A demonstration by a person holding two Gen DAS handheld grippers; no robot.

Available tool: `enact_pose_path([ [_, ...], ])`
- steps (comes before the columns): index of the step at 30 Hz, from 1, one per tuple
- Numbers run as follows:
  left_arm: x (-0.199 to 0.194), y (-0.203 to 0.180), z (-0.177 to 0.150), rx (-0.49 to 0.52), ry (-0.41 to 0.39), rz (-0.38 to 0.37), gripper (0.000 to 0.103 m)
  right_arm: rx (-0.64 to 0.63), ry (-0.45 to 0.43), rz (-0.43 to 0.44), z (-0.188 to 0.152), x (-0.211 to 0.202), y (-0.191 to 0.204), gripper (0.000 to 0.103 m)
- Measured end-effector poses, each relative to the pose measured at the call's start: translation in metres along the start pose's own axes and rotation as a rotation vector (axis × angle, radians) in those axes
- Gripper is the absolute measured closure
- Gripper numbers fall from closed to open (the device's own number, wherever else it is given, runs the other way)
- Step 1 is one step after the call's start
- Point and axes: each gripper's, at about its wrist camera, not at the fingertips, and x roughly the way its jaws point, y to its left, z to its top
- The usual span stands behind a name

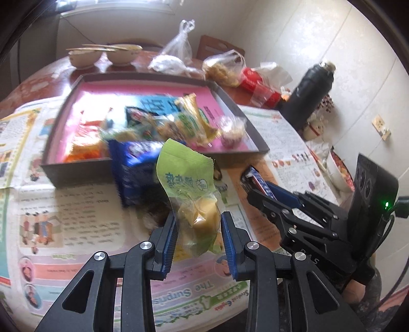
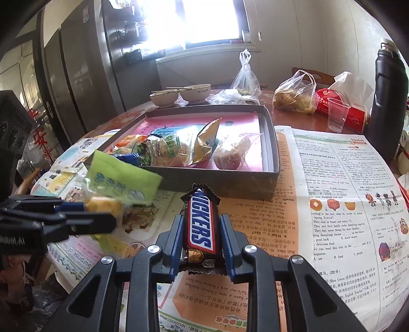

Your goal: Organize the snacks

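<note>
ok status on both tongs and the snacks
Left tongs shut on green snack packet. Right tongs shut on Snickers bar. Both short of box; nothing in the way.

"SNICKERS" on the chocolate bar [image 2: 200, 224] — "The Surpris…" on the newspaper [image 1: 194, 288]

Blown-out window [image 2: 209, 20] backlight, motion-blurred snacks in left view, fisheye-dark corners

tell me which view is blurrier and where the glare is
Left wrist view: motion blur smears the box and its snacks, while the green snack packet stays fairly sharp. Right wrist view: mostly crisp, Snickers bar legible, but the window is blown out white.
</note>
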Motion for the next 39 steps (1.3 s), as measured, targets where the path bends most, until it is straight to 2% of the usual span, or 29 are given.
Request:
enact_pose_path([
  [8, -0.030, 0.025, 0.010, -0.047, -0.090, 0.038, 0.069, 0.006, -0.011, 0.016, 0.004, -0.004, 0.007, 0.074],
  [18, -0.049, 0.055, 0.016, -0.104, -0.155, 0.088, 0.069, 0.006, -0.016, 0.010, 0.012, -0.003, 0.011, 0.074],
  [39, -0.051, 0.088, 0.044, -0.152, -0.181, 0.143, 0.069, 0.015, -0.023, 0.018, 0.049, 0.011, 0.017, 0.074],
])
